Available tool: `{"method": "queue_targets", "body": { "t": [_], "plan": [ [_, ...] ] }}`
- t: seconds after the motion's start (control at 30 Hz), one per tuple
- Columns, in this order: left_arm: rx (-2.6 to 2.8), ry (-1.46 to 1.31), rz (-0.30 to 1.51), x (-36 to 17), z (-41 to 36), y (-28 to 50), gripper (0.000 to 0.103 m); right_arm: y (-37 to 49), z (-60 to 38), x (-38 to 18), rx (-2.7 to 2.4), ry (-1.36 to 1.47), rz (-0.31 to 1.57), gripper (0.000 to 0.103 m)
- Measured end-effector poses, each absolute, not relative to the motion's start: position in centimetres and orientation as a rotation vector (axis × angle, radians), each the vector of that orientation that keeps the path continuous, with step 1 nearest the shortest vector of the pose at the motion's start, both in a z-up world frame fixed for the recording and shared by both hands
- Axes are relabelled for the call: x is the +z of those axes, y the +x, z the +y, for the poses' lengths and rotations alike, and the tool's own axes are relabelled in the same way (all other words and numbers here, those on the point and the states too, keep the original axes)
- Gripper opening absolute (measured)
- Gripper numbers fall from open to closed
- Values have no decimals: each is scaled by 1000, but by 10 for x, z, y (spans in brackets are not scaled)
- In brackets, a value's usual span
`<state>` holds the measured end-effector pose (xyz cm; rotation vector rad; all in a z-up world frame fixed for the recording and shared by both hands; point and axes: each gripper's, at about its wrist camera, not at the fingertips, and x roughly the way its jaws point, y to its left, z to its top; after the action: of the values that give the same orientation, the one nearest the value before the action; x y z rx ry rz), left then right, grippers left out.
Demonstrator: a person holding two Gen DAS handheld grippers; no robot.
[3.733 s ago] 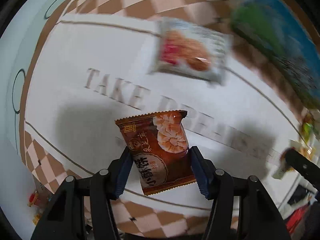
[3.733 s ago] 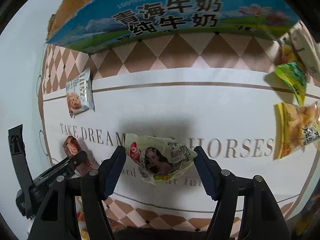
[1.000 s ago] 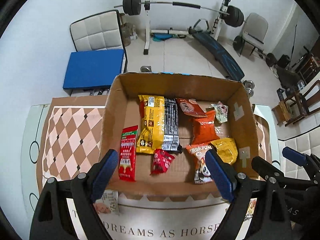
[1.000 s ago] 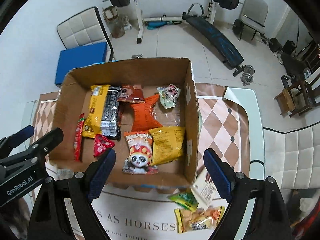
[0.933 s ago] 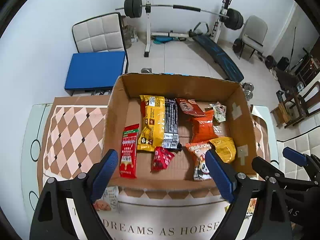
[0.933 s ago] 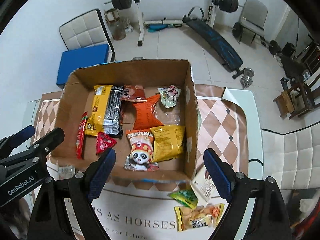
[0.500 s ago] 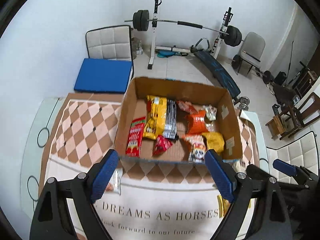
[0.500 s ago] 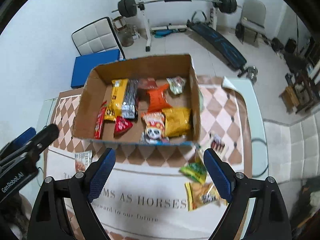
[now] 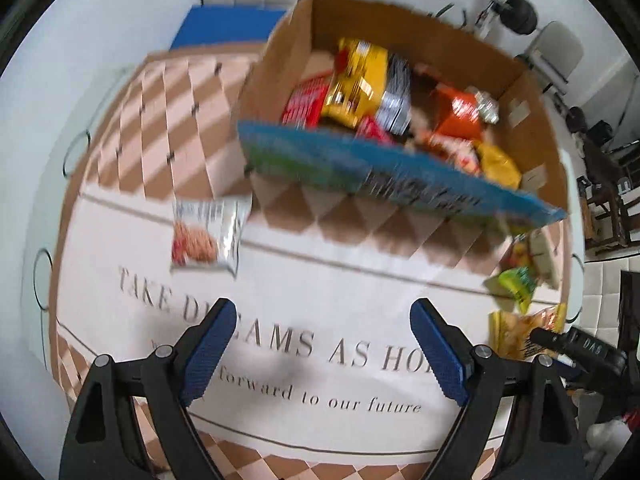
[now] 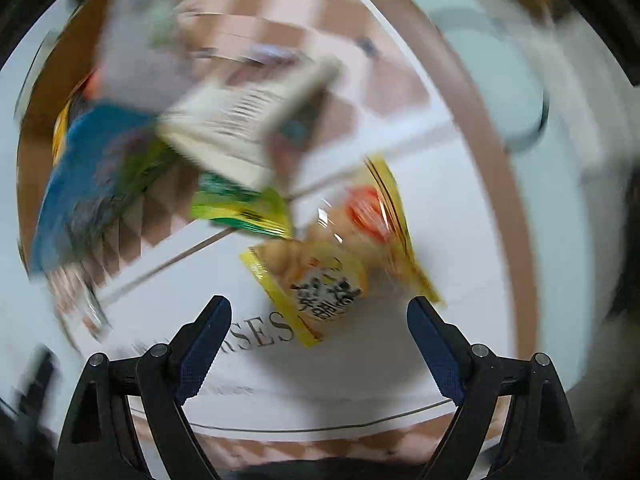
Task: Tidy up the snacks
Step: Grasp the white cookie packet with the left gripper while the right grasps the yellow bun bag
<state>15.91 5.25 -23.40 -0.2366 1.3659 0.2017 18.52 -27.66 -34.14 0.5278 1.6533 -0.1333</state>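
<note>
My left wrist view: the printed table mat point(image 9: 340, 300) fills the lower half of the picture. The cardboard box point(image 9: 400, 40) stands at 12 to 1 o'clock, open-topped, its blue printed front wall facing me; inside lie several packets, among them a yellow one point(image 9: 356, 84), a red one point(image 9: 302, 104) and an orange one point(image 9: 456, 114). A silver cracker packet point(image 9: 206, 234) lies flat on the mat at 10 o'clock, just beside the box's near left corner. At 3 o'clock, a small cluster of loose packets, one of them green point(image 9: 516, 282), rests near the mat's edge. My left gripper point(image 9: 320, 354) stands wide open at 6 o'clock, nothing between its blue pads.

My right wrist view, heavily blurred: a yellow snack packet point(image 10: 340, 256) lies on the mat at centre, a green packet point(image 10: 244, 206) touching it at 10 o'clock. My right gripper point(image 10: 318, 354) is likewise spread wide and empty, the yellow packet just ahead of its fingertips.
</note>
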Motion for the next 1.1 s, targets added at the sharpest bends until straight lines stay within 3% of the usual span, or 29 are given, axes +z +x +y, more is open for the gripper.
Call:
{"method": "queue_targets", "body": {
  "t": [0.17, 0.27, 0.33, 0.4, 0.77, 1.1],
  "plan": [
    [234, -272, 1420, -257, 63, 155, 89, 178, -298, -371, -217, 755, 1599, 90],
    [280, -303, 1438, -269, 81, 157, 89, 181, -297, -381, -242, 761, 1597, 62],
    [304, -333, 1444, -273, 95, 158, 89, 181, -292, -375, -253, 737, 1566, 57],
    [326, -362, 1451, -276, 111, 159, 89, 182, -282, -370, -229, 676, 1566, 42],
    [392, -448, 1513, -306, 200, 186, 89, 175, -169, -375, 1, 542, 1689, 41],
    [300, -367, 1673, -369, 207, 219, 91, 196, -117, -370, 64, 442, 1700, 41]
  ]
}}
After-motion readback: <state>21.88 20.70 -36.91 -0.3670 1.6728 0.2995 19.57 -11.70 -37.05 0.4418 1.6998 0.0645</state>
